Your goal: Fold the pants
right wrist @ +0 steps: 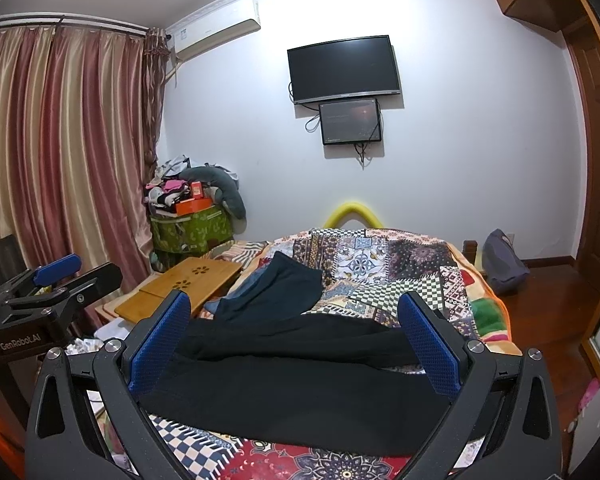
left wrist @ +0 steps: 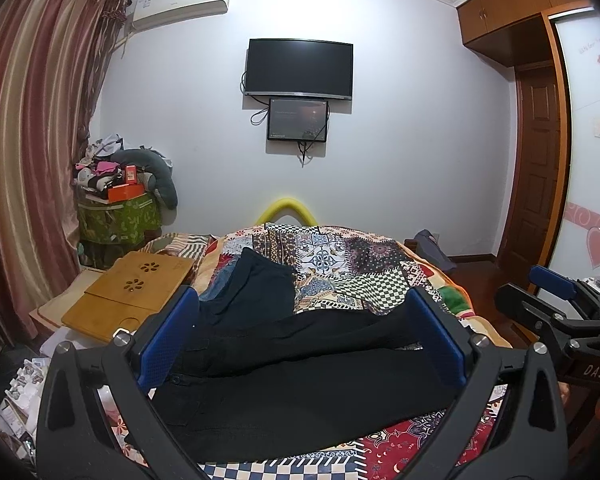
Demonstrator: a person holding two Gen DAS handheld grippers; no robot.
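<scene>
Black pants (left wrist: 300, 384) lie spread across the near part of the patchwork bedspread (left wrist: 340, 264), legs running left to right; they also show in the right wrist view (right wrist: 292, 388). My left gripper (left wrist: 300, 304) is open and empty, held above the pants. My right gripper (right wrist: 294, 304) is open and empty, also above the pants. The right gripper shows at the right edge of the left wrist view (left wrist: 556, 304). The left gripper shows at the left edge of the right wrist view (right wrist: 56, 276).
A second dark garment (left wrist: 256, 284) lies on the bed beyond the pants, also in the right wrist view (right wrist: 280, 288). A wooden lap desk (left wrist: 128, 296) sits at the bed's left. A cluttered green box (left wrist: 120, 216) stands by the curtain. A bag (right wrist: 500, 260) is on the floor.
</scene>
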